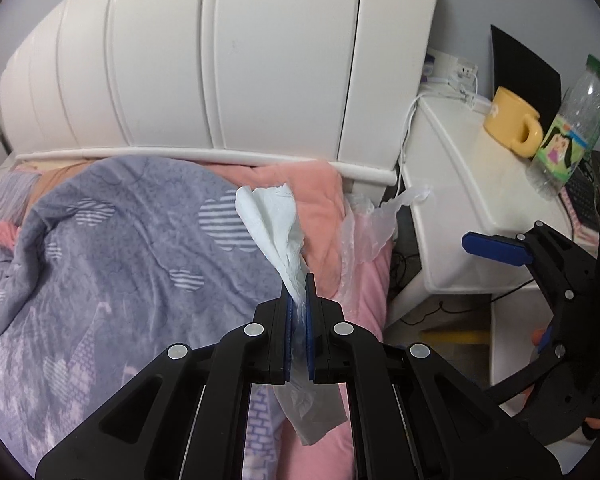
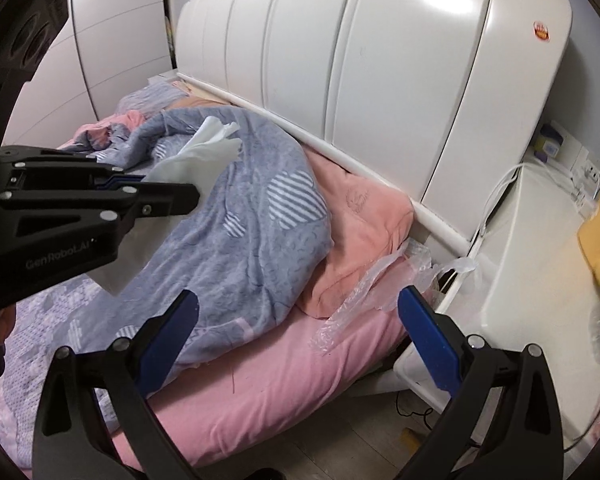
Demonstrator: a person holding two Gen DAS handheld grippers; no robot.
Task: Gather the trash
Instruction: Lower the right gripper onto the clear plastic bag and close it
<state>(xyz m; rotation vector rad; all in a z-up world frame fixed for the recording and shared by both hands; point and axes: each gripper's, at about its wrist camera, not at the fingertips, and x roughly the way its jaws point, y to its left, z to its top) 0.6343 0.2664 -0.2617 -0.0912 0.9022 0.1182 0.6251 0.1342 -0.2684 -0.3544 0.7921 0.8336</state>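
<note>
The left gripper (image 1: 299, 300) was clamped on a white tissue (image 1: 274, 220). The jaws stood together with the paper pinched between the blue pads (image 1: 310, 320); one crumpled end rose above the fingers and the other end hung below them. It was held in the air over the bed, above a grey-blue quilt (image 1: 112, 240) with striped cloud shapes.

The right gripper (image 2: 298, 328) was empty, its jaws wide apart. It hovered over the edge of the pink sheet (image 2: 268, 376). Between its fingers I could see a clear plastic bag (image 2: 364, 292), which lay crumpled on the sheet, just beside a salmon blanket (image 2: 360, 232) and near the corner of the white nightstand (image 2: 520, 272).

Behind the bed stood a tall white headboard (image 1: 220, 60). On the nightstand were a yellow mug (image 1: 512, 120) and a plastic bottle (image 1: 568, 128) with a colourful label, close to each other.
</note>
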